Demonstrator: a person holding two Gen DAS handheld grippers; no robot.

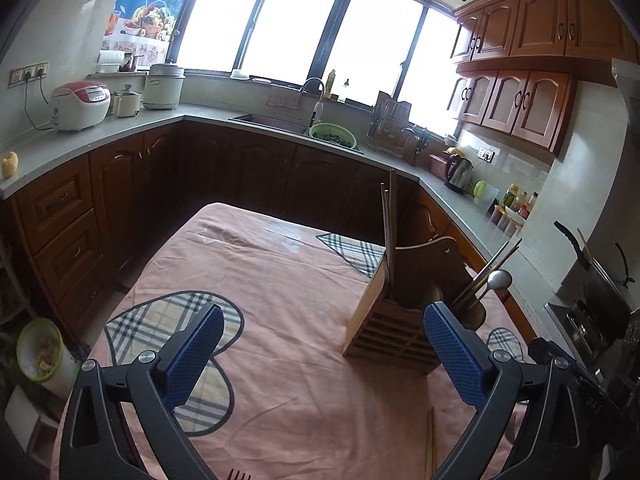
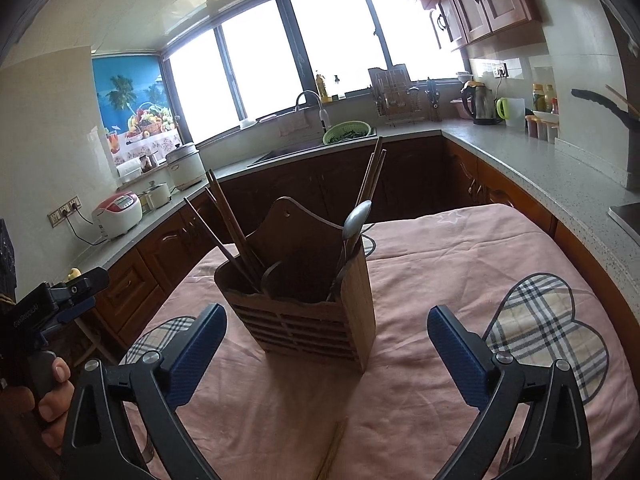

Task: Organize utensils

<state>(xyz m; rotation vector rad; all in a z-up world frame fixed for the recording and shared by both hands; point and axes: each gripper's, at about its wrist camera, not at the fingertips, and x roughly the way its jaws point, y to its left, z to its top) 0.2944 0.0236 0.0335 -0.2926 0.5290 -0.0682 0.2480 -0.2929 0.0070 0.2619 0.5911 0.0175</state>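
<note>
A wooden utensil holder (image 2: 308, 300) stands on the pink tablecloth, straight ahead of my right gripper (image 2: 326, 344), whose blue pads stand wide open with nothing between them. Brown chopsticks (image 2: 230, 224) lean in its left compartment; more chopsticks (image 2: 372, 176) and a metal spoon (image 2: 356, 216) stand in its right one. In the left wrist view the holder (image 1: 404, 312) sits to the right, near the right pad of my open, empty left gripper (image 1: 324, 348). Loose chopsticks (image 1: 430, 444) and fork tines (image 1: 239, 475) lie on the cloth at the bottom edge. The loose chopsticks (image 2: 332, 452) also show below my right gripper.
The table (image 1: 280, 280) carries plaid heart patches (image 2: 544, 328). Beyond its far edge run dark cabinets, a counter with rice cookers (image 1: 82, 104), a sink (image 1: 276, 122) and a kettle (image 1: 458, 172). A hand holding the left gripper's handle (image 2: 48, 392) shows at lower left of the right wrist view.
</note>
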